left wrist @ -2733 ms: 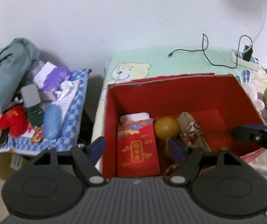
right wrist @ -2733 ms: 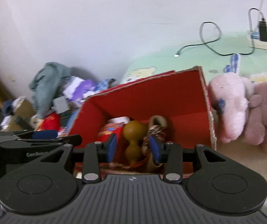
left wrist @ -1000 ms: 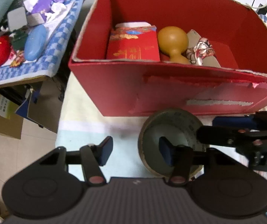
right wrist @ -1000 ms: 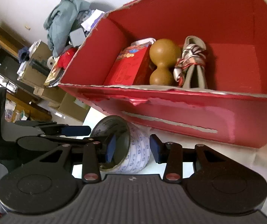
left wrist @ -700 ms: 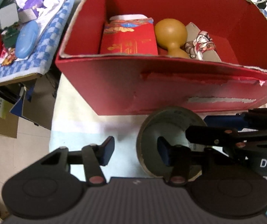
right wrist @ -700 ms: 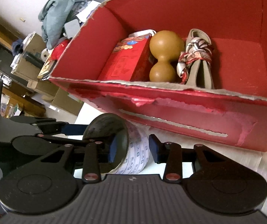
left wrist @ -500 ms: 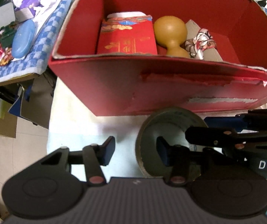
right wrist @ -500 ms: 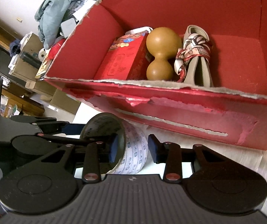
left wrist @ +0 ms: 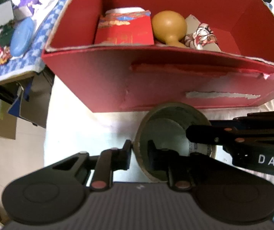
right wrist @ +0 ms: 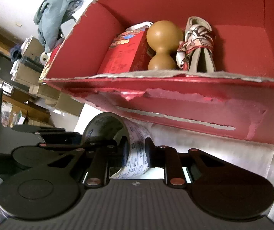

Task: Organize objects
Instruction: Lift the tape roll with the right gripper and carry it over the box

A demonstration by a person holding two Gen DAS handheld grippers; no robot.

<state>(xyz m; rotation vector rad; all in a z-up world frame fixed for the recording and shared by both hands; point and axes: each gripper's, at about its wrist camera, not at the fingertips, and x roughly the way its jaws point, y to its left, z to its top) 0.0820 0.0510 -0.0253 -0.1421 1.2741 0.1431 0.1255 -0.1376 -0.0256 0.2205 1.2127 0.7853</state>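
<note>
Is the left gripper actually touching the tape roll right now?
Touching. The left wrist view shows the left gripper with its jaws clamped on the wall of the tape roll, one finger outside, one inside.

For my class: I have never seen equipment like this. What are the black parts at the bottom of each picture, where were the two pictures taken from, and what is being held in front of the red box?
There is no robot here. A person holds a hand-held two-finger gripper in each hand, and each carries a wide-angle camera looking along its fingers, so the black parts are the tool itself. One picture comes from the left gripper, the other from the right gripper. Both have just been closing and now pinch the wall of a large tape roll, one finger inside the ring and one outside, on opposite sides. The roll sits on a pale cloth in front of the red cardboard box. Inside it are a red packet, a brown gourd and a scarf-wrapped bundle.
</note>
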